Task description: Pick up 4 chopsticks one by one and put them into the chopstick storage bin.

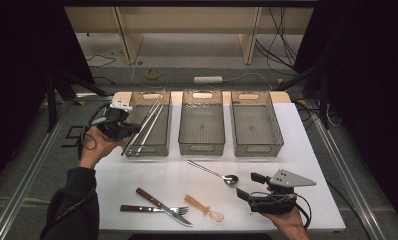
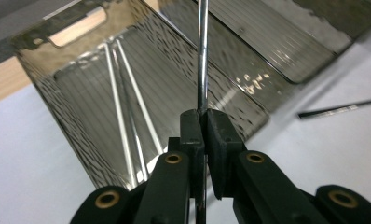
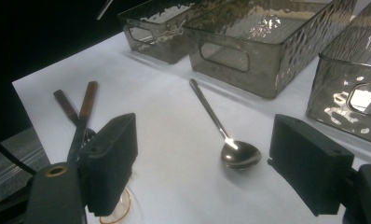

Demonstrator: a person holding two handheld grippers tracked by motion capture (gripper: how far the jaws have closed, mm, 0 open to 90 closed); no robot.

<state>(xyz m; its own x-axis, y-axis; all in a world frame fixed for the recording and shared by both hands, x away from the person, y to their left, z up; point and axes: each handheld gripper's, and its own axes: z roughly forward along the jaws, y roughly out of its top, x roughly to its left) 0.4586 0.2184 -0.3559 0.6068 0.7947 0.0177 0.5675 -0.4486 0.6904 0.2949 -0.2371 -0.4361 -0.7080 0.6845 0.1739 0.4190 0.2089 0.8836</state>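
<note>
Your left tongs (image 2: 203, 122) pinch one chopstick (image 2: 202, 56) near its end, over the left bin (image 1: 163, 150) where others lie. So thin a pinch could let it swivel and miss the bin. Your right tongs (image 3: 200, 163) gape wide above the bench (image 1: 152, 175), near the spoon (image 3: 230, 144).

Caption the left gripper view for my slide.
Left gripper shut on a metal chopstick above the left bin, where two chopsticks already lie.
</note>
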